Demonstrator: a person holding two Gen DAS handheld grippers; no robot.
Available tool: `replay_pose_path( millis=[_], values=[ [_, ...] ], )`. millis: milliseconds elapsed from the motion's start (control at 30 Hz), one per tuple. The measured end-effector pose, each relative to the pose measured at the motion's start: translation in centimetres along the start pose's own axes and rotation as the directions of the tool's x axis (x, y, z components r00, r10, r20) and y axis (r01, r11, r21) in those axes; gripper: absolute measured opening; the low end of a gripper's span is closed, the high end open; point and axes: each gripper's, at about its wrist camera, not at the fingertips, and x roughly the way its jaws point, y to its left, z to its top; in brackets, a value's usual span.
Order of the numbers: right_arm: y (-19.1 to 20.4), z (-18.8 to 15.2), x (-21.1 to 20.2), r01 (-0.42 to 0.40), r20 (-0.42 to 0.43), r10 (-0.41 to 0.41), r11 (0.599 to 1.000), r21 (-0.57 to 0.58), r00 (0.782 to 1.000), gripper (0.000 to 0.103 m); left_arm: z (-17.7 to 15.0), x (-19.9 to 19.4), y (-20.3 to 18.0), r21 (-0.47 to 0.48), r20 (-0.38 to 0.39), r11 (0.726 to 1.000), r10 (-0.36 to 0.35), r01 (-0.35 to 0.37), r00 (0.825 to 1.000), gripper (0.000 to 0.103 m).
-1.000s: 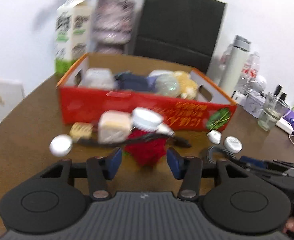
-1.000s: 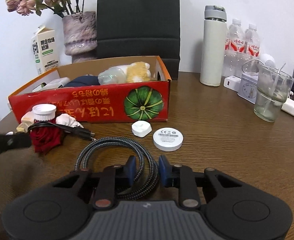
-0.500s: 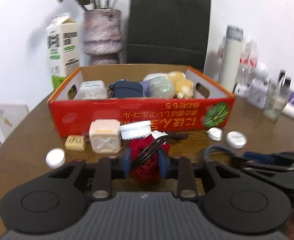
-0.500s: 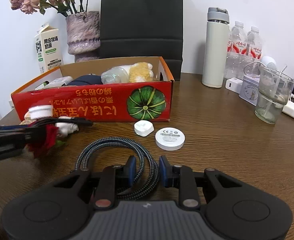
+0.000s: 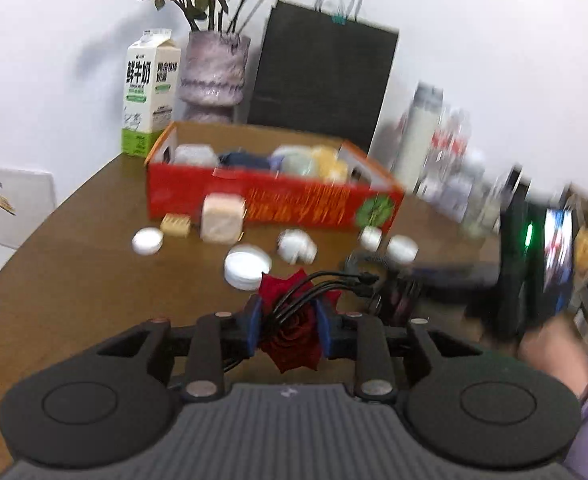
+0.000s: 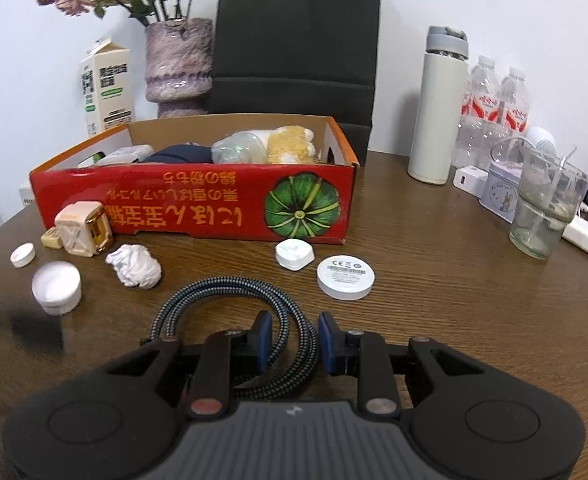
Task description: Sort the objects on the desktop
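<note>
While your left tongs pinch the soft, dark red rose and a bundle of thin black cables, their jaws easing apart slightly, both sit lifted above the near middle of the brown wood-grain desk. You look to be mid-carry, so the next move likely calls for the glossy red cardboard box toward the far edge. Your right tongs stand narrowly spread around the braided cable coil, though I cannot tell if they grip it.

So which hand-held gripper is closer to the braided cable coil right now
Right. The right hand-held gripper straddles the braided cable coil, a strand between its fingers. The left hand-held gripper, holding the red rose, sits beside it.
</note>
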Motion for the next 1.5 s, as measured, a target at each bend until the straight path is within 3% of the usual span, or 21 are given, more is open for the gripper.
replay_pose_path(
  millis=[200,333,533,633,667,767,900,967,1167,1300,1500],
  values=[
    [0.3,-0.3,-0.6,-0.035,0.01,0.035,0.999,-0.012,0.999,0.024,-2.6,-0.2,0.2,0.061,-0.037,0.998,0.034,-0.032,0.999,0.047],
    [-0.2,-0.6,-0.9,-0.043,0.007,0.043,0.999,0.012,0.999,0.024,-4.0,-1.8,2.1,0.082,-0.073,0.996,-0.04,0.046,0.997,0.06],
    [0.0,-0.7,-1.0,-0.031,0.005,0.031,1.0,-0.002,1.0,0.024,-4.5,-3.6,4.6,0.064,-0.059,0.997,-0.044,0.048,0.997,0.059],
    [-0.2,-0.7,-1.0,-0.037,0.005,0.037,0.999,0.005,0.999,0.024,-4.6,-3.6,4.5,0.159,-0.027,0.985,-0.059,0.062,0.998,0.059],
    [-0.2,-0.7,-1.0,-0.037,0.005,0.037,0.999,0.005,0.999,0.024,-4.8,-3.2,4.3,0.216,-0.015,0.974,-0.062,0.064,0.998,0.057],
    [-0.2,-0.7,-1.0,-0.031,0.005,0.031,0.999,-0.005,0.999,0.024,-5.1,-1.4,3.7,0.31,-0.053,0.95,-0.014,0.03,0.999,0.029],
    [-0.1,-0.7,-1.0,-0.031,0.006,0.031,0.999,-0.006,0.999,0.024,-4.9,-0.5,4.0,0.278,-0.056,0.96,-0.015,0.03,0.998,0.014],
    [-0.1,-0.8,-1.0,-0.034,0.011,0.034,0.999,-0.006,0.999,0.024,-4.8,-1.1,4.1,0.248,-0.016,0.968,-0.029,0.032,0.999,0.007],
    [0.4,-0.3,-2.9,-0.044,0.097,0.049,0.998,-0.045,0.994,0.02,-2.5,-4.5,3.5,0.172,0.096,0.984,-0.068,0.051,0.993,0.006],
    [0.3,0.6,-5.8,-0.062,0.166,0.064,0.998,-0.018,0.984,0.019,0.7,-7.1,4.1,0.079,0.213,0.993,-0.108,0.093,0.971,0.006],
    [0.6,5.2,-11.1,-0.129,0.305,0.144,0.989,-0.067,0.941,0.018,7.7,-6.9,3.8,0.101,0.331,0.994,-0.071,0.04,0.941,0.006]
  ],
)
